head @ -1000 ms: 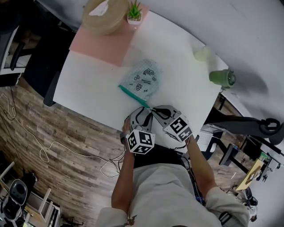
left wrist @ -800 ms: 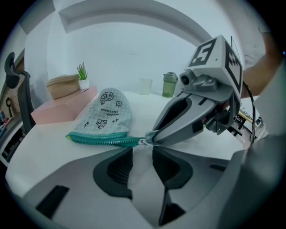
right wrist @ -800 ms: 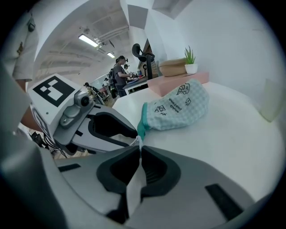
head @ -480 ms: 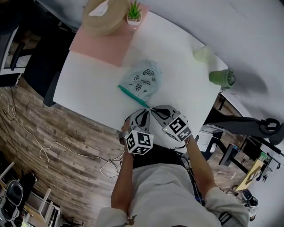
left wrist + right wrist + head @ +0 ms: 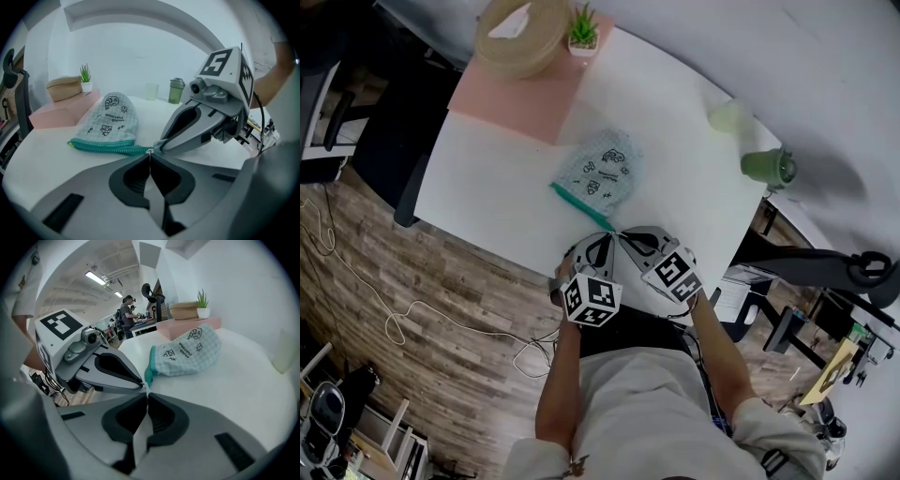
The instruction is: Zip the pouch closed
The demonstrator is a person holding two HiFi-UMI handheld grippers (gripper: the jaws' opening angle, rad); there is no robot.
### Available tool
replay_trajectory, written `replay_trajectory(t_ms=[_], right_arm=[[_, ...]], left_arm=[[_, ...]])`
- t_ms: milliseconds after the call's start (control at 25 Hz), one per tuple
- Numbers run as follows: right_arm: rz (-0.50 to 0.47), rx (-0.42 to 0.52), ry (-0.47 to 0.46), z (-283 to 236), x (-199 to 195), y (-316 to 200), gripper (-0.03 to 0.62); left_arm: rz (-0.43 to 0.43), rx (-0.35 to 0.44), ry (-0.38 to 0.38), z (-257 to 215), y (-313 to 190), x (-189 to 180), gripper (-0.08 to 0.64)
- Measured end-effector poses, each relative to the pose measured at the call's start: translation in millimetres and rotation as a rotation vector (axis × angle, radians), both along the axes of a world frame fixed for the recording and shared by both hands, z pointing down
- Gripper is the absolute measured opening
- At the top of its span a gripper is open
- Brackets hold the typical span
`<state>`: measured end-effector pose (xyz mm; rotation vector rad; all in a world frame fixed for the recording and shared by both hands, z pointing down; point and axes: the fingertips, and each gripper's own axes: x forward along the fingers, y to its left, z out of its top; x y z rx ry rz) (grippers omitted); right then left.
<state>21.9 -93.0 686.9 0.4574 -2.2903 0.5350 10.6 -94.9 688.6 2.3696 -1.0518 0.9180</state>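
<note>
A pale checked pouch [image 5: 600, 173] with a teal zipper [image 5: 110, 146] lies on the white table [image 5: 487, 187]. Both grippers meet at the zipper's near end, by the table's front edge. My left gripper [image 5: 150, 154] has just been closing. Its jaws now stand together, with the small silver zipper pull [image 5: 149, 151] pinched at their tips. My right gripper [image 5: 146, 394] is shut too, its tips on the teal end of the zipper [image 5: 148, 375]. From the head view, the left gripper [image 5: 607, 234] and the right gripper [image 5: 620, 233] touch tip to tip.
At the table's far edge stand a woven basket [image 5: 520, 33] and a small potted plant [image 5: 584, 28] on a pink mat [image 5: 516, 103]. A green cup [image 5: 769, 167] and a clear cup [image 5: 729, 114] stand at the right. An office chair [image 5: 328, 112] is left of the table.
The left gripper's jaws have drawn together at the zipper's near end. Both hands have kept their place, and the pouch has not moved.
</note>
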Motion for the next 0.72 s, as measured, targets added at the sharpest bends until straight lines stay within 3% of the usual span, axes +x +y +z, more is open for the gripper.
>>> replay_trajectory(t_ms=[720], right_arm=[[0.037, 0.015, 0.023, -3, 5, -4, 0.006]], left_arm=[[-0.055, -0.026, -0.012, -3, -11, -16, -0.002]])
